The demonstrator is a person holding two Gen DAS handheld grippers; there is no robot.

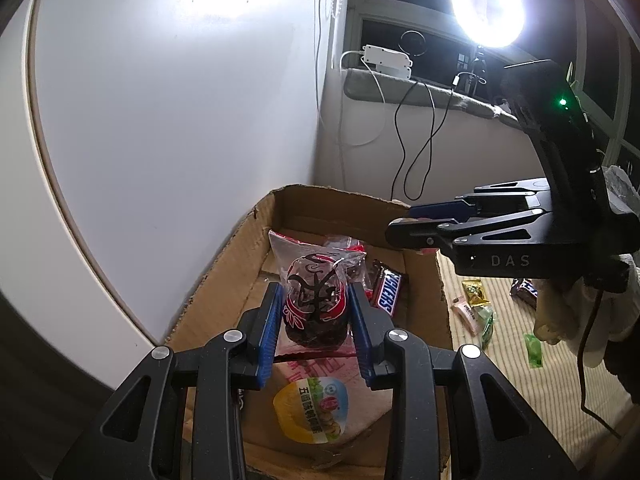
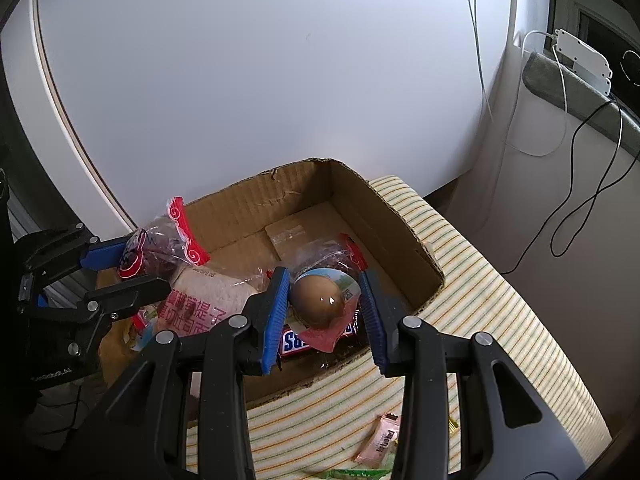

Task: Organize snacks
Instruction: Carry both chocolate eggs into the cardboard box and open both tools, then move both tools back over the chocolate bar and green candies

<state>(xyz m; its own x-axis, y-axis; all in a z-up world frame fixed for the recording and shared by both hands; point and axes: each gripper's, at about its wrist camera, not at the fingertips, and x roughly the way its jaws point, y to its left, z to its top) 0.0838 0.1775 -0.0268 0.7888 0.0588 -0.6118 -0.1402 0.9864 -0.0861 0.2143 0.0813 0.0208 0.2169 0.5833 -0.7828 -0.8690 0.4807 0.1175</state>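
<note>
A brown cardboard box stands on a striped cloth; it also shows in the right wrist view. My left gripper is shut on a clear packet of dark snacks with red trim, held above the box; the same packet shows in the right wrist view. My right gripper is shut on a packaged brown egg over the box. A Snickers bar and a pink bread bag lie inside.
Small loose sweets lie on the striped cloth beside the box, among them a pink packet. A white curved wall is behind the box. A bright lamp, a windowsill and hanging cables are at the right.
</note>
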